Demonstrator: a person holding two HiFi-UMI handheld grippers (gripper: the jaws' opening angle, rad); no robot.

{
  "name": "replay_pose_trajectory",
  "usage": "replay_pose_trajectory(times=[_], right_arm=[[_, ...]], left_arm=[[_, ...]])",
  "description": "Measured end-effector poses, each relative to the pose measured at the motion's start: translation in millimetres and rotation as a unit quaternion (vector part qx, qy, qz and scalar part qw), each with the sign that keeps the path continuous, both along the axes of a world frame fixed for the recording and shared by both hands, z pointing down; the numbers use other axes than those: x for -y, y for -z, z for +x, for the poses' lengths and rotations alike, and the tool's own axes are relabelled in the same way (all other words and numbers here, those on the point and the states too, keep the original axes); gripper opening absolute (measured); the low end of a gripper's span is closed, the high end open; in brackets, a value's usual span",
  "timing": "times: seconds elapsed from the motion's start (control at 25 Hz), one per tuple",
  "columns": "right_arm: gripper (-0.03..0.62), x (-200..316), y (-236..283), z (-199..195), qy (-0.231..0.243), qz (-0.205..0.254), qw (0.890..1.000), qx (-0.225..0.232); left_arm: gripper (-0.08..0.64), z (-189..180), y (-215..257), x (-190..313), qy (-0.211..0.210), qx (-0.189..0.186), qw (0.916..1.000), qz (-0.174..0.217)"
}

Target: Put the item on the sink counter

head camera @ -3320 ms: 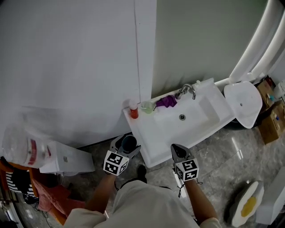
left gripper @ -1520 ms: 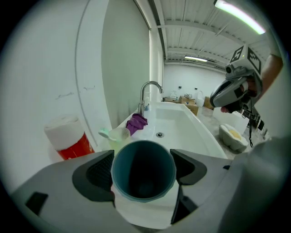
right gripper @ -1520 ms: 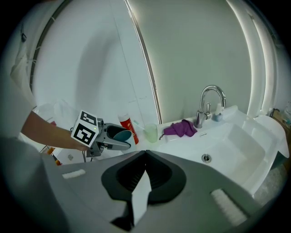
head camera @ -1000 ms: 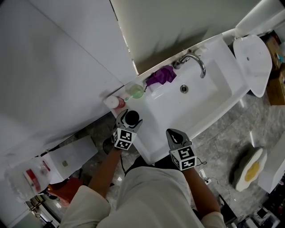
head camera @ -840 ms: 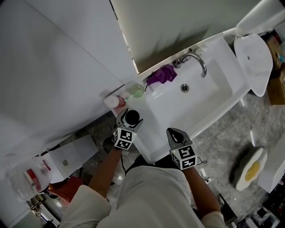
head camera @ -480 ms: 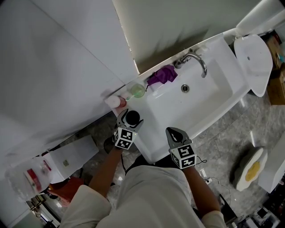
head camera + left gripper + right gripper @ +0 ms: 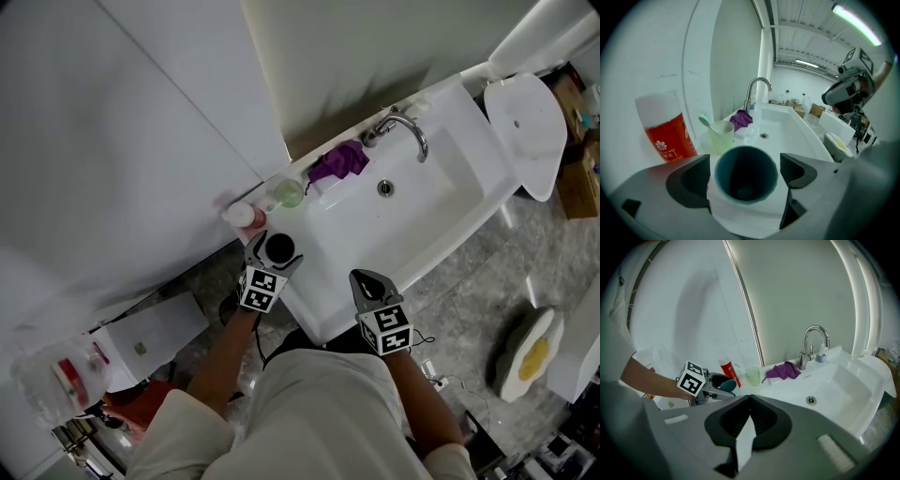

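Note:
A dark teal cup (image 7: 746, 173) stands upright on the left front corner of the white sink counter (image 7: 314, 302). It also shows in the head view (image 7: 278, 247). My left gripper (image 7: 745, 171) has its jaws around the cup and they are opening, with a thin gap on each side between pad and cup wall. My right gripper (image 7: 368, 279) hovers at the counter's front edge, right of the cup. Its jaws meet at the tips (image 7: 750, 399) with nothing between them.
Just behind the cup stand a red shampoo bottle (image 7: 665, 133) and a green tumbler with a toothbrush (image 7: 721, 136). A purple cloth (image 7: 339, 161) lies beside the chrome faucet (image 7: 405, 124). A white toilet lid (image 7: 525, 131) is at right, with an egg-shaped mat (image 7: 527, 361) on the floor.
Since the earliest frame my left gripper has brought the cup from below the counter's edge onto its left corner. Over the last second both grippers have barely moved.

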State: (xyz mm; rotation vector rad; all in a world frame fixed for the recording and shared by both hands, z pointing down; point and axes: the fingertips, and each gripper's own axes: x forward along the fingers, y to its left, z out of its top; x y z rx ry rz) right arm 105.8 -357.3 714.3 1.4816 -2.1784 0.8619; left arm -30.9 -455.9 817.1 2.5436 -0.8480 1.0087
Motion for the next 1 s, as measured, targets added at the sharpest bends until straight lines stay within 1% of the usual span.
replay_pose_trajectory(times=[0.24,0.48,0.72,1.0], right_arm=[[0.011,-6,14,-6,-0.003,0.016,1.000,-0.007],[0.011,-19,33,-18,-0.006,0.038,0.999,-0.018],[0.011,-36,49,-32,-0.013,0.059,0.998,-0.028],[0.011,-49,74,-32,-0.026,0.084,0.996,-0.029]], left_arm=[[0.449,-5,20,-7,-0.008,-0.009,0.9998,0.013],[0.448,-19,46,-19,-0.005,-0.023,0.9991,0.035],[0.448,-38,71,-37,0.000,-0.027,0.9989,0.038],[0.446,-49,98,-59,0.008,-0.030,0.9984,0.048]])
